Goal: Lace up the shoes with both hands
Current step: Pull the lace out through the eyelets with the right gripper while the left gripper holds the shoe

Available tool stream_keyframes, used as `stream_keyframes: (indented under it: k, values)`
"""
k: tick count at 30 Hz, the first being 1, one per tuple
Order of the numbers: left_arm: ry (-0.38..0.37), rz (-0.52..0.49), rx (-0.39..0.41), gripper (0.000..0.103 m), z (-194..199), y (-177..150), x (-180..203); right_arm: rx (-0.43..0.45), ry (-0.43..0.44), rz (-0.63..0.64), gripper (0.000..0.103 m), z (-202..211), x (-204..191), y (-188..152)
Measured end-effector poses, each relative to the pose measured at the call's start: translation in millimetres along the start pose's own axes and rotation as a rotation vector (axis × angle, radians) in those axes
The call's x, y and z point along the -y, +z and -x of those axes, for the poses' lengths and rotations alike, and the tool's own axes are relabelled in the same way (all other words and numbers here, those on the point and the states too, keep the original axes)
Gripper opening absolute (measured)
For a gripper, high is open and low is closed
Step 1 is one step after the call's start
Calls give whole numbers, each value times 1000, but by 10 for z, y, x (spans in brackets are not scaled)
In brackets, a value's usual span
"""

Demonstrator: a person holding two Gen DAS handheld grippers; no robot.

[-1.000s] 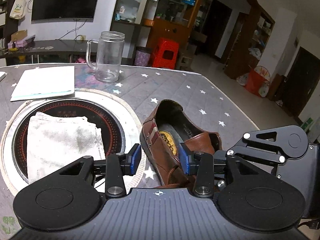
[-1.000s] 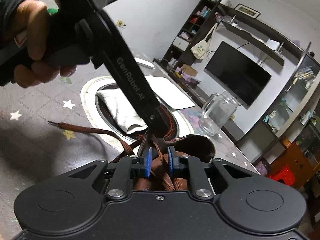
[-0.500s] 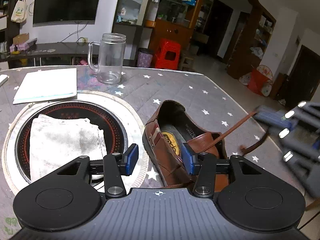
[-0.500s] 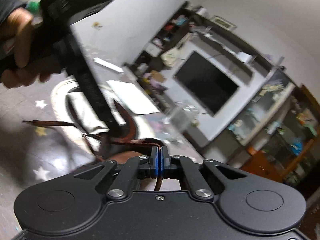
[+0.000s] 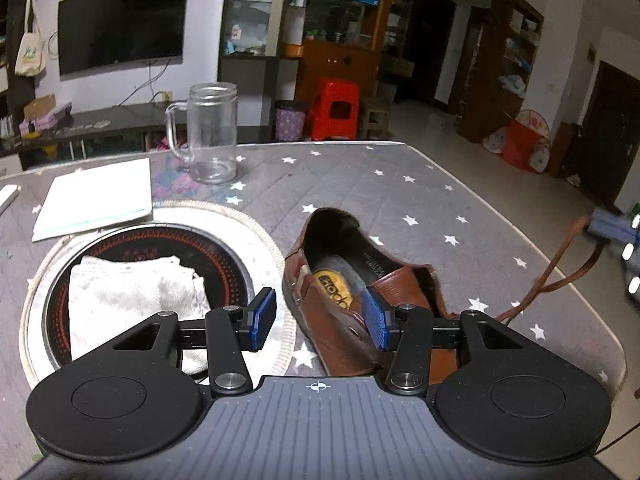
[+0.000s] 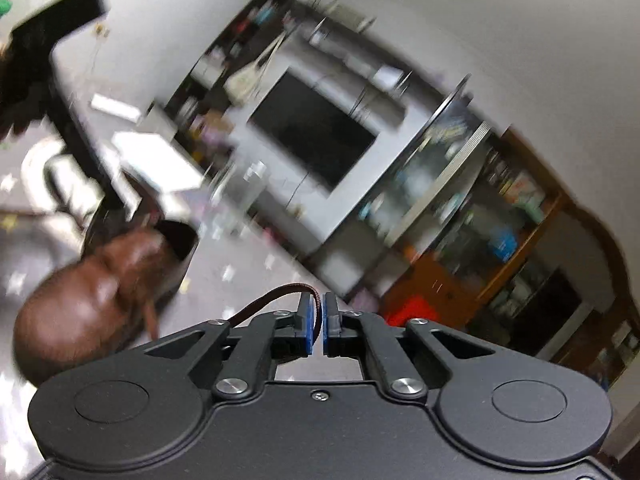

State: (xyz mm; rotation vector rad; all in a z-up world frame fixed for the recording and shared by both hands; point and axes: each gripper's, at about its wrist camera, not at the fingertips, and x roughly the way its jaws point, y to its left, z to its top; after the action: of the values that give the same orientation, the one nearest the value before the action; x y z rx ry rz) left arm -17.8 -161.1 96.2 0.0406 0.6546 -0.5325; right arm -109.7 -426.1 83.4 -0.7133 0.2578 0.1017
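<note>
A brown leather shoe lies on the star-patterned table, heel pointing away. My left gripper is open and straddles the shoe's near side wall, its right pad down by the tongue. A brown lace runs from the shoe's front out to the right, up to my right gripper, which is blurred at the frame edge. In the right wrist view my right gripper is shut on that lace, well away from the blurred shoe. The left gripper's body shows above the shoe.
A round cooktop set in the table holds a white cloth, left of the shoe. A glass mug and a white notebook sit farther back. The table's right edge runs under the lace.
My right gripper shut on the lace at the shoe and swung away to the right, drawing the lace out past the table edge. The left gripper barely moved.
</note>
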Motion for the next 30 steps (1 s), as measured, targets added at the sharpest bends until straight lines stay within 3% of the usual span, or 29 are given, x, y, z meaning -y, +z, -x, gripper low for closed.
stream_keyframes:
  k: [2,3,6,13,21,30]
  values:
    - [-3,-11,2,49,9,15,39,-21,27,17,5,4,-59,-41]
    - [-3,-15,1,49,12,19,55,-32,41,25,12,7,-89,-62]
    - [-4,-27,1,49,23,24,92,-64,81,50,22,13,-178,-123]
    - [-4,-40,10,49,54,39,155,-120,195,63,32,108,-289,-154]
    - [-20,-63,11,50,51,57,245,-115,254,28,33,265,-251,-129]
    - [-17,-71,0,51,56,54,254,-46,316,-52,33,105,-311,-37]
